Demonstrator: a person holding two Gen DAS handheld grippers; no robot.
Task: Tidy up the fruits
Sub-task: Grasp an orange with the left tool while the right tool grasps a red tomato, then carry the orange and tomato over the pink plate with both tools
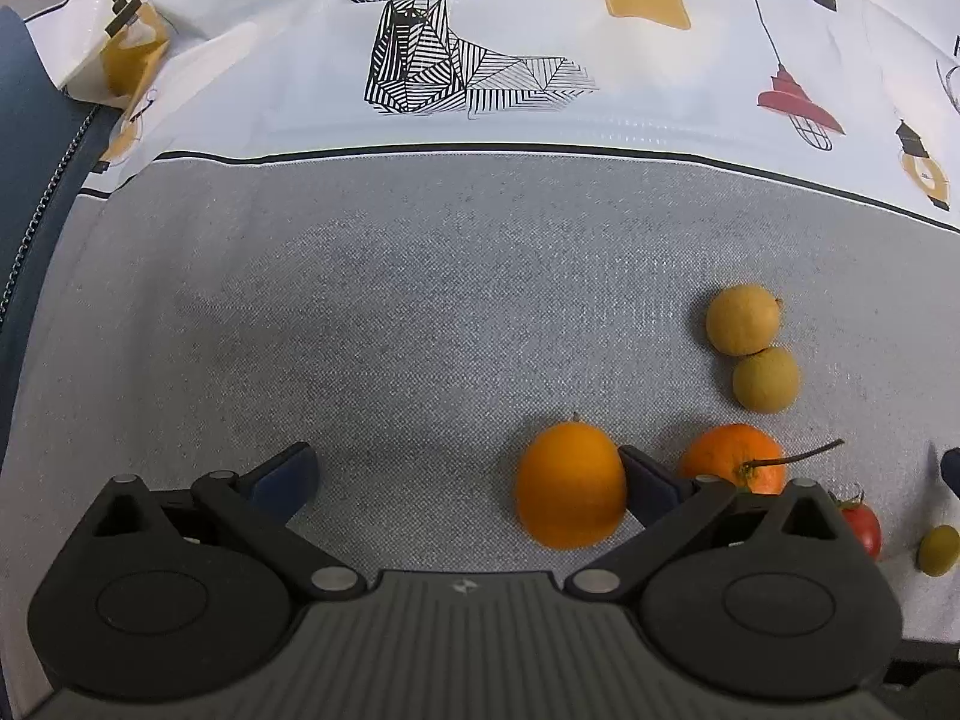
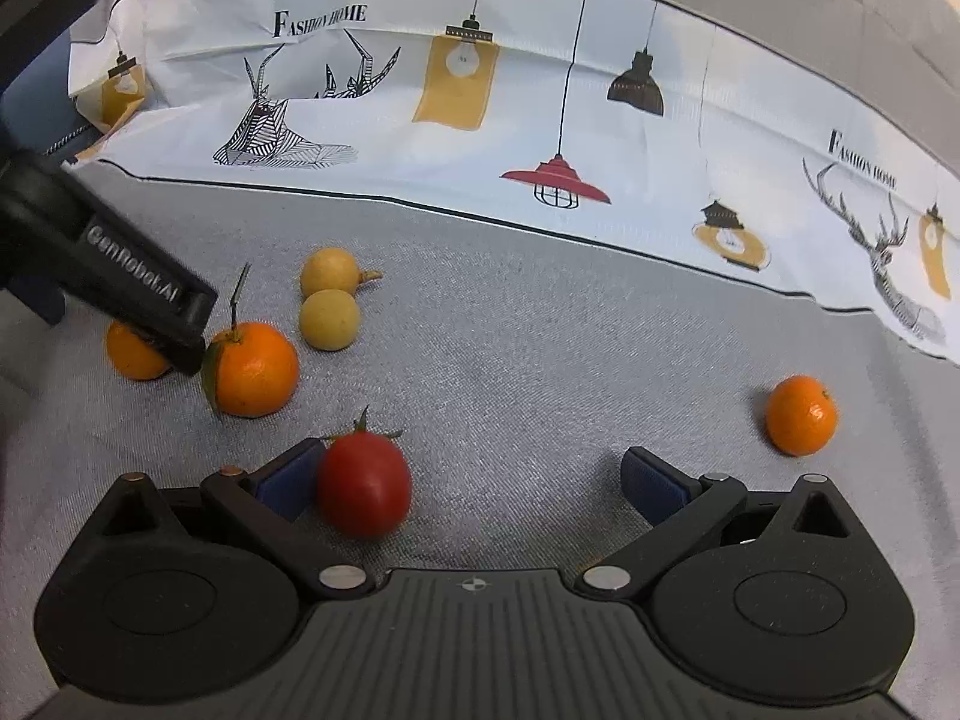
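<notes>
The left gripper (image 1: 465,474) is standing wide open, its right finger touching an orange (image 1: 570,486) and partly hiding a stemmed orange (image 1: 735,459). The right gripper (image 2: 471,480) is gaping too, a tomato (image 2: 364,486) lying against its left finger. An olive-green fruit (image 1: 938,550) is sitting at the frame's blurred edge.

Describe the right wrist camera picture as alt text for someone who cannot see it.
An open claw hovers over grey cloth, a red tomato beside its left finger. Further left lie two oranges, two yellow fruits and the other claw; a lone orange sits right.
</notes>
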